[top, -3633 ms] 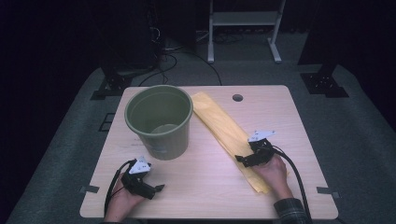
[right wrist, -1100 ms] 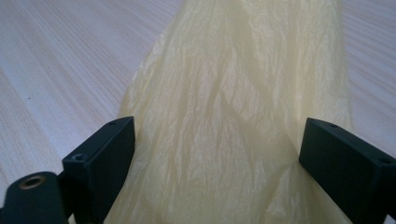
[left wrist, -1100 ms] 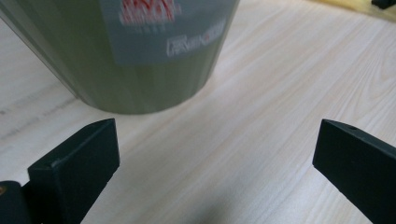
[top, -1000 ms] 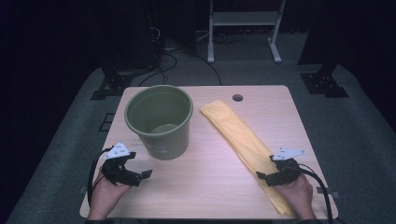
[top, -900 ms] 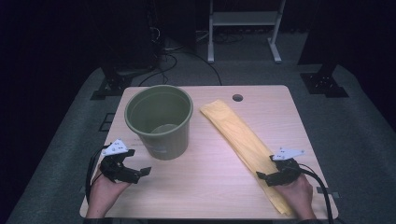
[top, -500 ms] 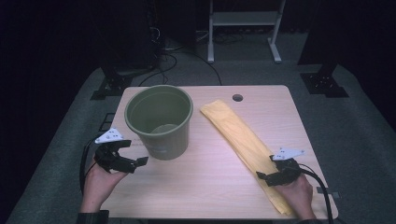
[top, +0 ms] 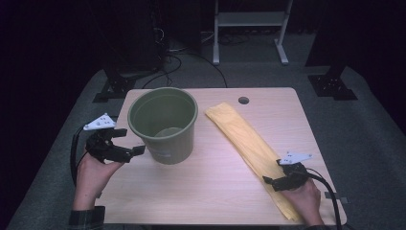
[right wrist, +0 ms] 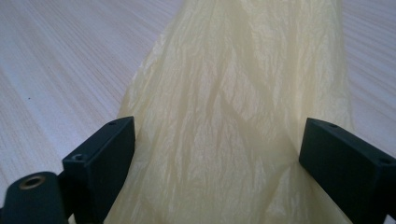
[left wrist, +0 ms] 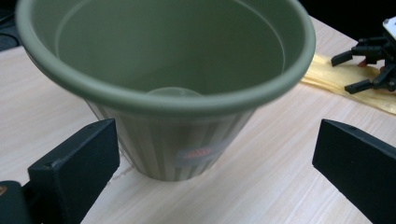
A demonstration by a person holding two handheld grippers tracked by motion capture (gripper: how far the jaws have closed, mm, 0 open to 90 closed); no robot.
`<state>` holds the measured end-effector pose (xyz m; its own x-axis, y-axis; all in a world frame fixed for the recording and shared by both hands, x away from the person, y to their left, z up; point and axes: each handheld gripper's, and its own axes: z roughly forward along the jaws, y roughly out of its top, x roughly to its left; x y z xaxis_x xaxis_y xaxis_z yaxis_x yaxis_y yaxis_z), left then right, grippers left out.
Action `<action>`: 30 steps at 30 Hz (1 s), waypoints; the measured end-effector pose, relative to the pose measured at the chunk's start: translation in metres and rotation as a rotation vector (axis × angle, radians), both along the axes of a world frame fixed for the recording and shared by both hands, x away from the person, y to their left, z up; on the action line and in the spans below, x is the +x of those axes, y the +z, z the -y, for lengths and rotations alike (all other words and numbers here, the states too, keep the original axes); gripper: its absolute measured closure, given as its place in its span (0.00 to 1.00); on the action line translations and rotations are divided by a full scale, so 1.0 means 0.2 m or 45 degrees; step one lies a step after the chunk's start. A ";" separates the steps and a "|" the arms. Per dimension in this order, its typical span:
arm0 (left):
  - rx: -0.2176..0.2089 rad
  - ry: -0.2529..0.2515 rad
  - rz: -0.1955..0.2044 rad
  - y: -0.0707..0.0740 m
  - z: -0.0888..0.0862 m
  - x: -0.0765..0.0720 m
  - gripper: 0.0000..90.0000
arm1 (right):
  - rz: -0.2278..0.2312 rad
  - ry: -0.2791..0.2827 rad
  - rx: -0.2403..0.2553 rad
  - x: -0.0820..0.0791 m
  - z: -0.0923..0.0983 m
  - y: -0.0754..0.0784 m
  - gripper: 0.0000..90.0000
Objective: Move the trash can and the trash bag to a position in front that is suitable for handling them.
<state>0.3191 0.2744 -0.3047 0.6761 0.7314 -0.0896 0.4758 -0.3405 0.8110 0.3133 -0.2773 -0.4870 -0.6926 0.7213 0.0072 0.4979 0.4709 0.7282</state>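
- Left gripper: jaws spread wide, nothing between them; held just beside the green bucket, which stands upright directly ahead of it.
- Right gripper: jaws parted, straddling the near end of the yellow plastic bag without pinching it.
- Yellow plastic bag: flat on the wooden table, stretching away from the right gripper toward the bucket's far side.
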 end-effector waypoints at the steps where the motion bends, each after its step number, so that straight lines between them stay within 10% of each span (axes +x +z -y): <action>1: 0.006 0.000 0.002 0.01 0.00 0.00 0.00 | 0.000 -0.001 0.001 0.00 0.00 0.00 0.11; 14: 0.022 0.025 0.043 0.13 0.00 0.15 0.00 | 0.000 0.000 0.000 0.00 0.00 0.00 0.11; 30: 0.075 0.087 -0.030 0.06 -0.02 0.38 0.00 | 0.000 -0.001 0.000 0.00 0.00 0.00 0.11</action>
